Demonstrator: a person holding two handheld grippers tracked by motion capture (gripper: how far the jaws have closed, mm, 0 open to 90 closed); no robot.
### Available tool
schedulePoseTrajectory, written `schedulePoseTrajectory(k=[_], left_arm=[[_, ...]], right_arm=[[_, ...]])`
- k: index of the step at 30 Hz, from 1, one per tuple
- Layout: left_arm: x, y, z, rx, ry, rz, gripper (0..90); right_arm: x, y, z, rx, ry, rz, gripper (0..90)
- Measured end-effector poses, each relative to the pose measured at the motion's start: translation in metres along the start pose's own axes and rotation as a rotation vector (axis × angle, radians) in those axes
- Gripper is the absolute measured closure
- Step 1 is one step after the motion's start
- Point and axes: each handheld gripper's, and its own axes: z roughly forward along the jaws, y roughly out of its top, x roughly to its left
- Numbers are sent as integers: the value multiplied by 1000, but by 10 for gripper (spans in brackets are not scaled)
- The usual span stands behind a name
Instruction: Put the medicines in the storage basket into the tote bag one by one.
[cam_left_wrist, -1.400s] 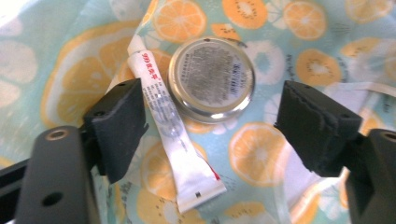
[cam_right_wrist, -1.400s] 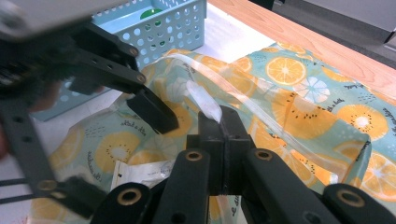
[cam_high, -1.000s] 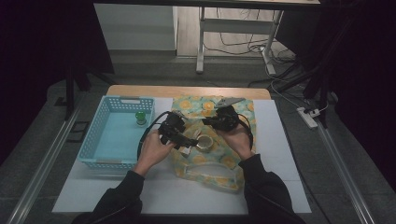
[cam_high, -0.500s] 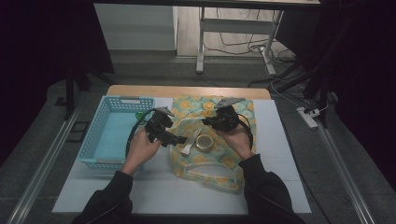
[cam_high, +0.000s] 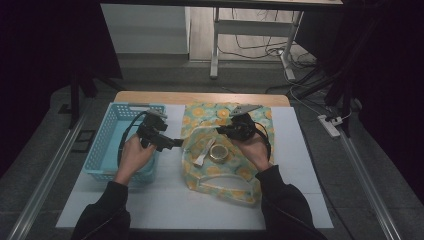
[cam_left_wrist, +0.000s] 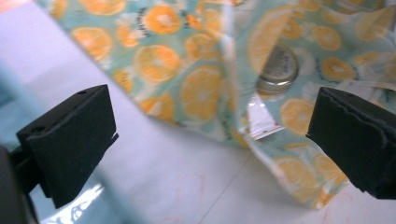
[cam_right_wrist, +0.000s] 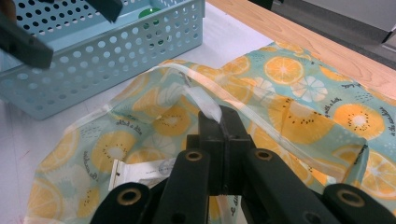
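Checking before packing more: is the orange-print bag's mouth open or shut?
Open. The right gripper pinches the bag rim, holding it up; a tin shows inside.

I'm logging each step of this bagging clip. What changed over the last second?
The left gripper drew back from inside the orange-print bag, where it was beside the round tin, toward the blue basket; it is now open at the bag's left edge, holding nothing. The right gripper stayed shut on the bag's rim, keeping the mouth lifted. Tin, white packet and basket stayed put.
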Motion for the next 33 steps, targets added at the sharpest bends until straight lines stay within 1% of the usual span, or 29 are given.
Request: schedulePoseTrajectory(k=[2,7,10,12,16,17,19,22,24,26,30,33], left_arm=[[7,-3,-5,-3,28,-10,6],[24,-11,-16,-12,74,-36,5],[32,-15,-18,15,111,-22,7],[37,-17,-19,23,132,-25,7],[49,-21,-21,10,155,-61,3],[52,-21,-21,12,167,-66,3],[57,-23,-21,9,189,-82,3],[65,-24,-20,2,204,-110,0],[70,-24,-17,1,206,-127,0],[74,-24,-15,4,222,-138,0],[82,-22,-8,36,240,-157,0],[86,-20,-3,57,250,-150,8]], right_arm=[[0,0,0,-1,1,0,895],[1,0,1,-1,-1,-1,895],[0,0,1,1,0,-1,895],[0,0,1,2,-1,0,895],[0,0,1,2,0,-1,895],[0,0,1,2,0,-1,895],[0,0,1,2,0,-1,895],[0,0,1,2,1,0,895],[0,0,1,2,1,0,895],[0,0,1,2,1,0,894],[0,0,1,1,1,-2,895],[-1,-1,1,1,1,-1,895]])
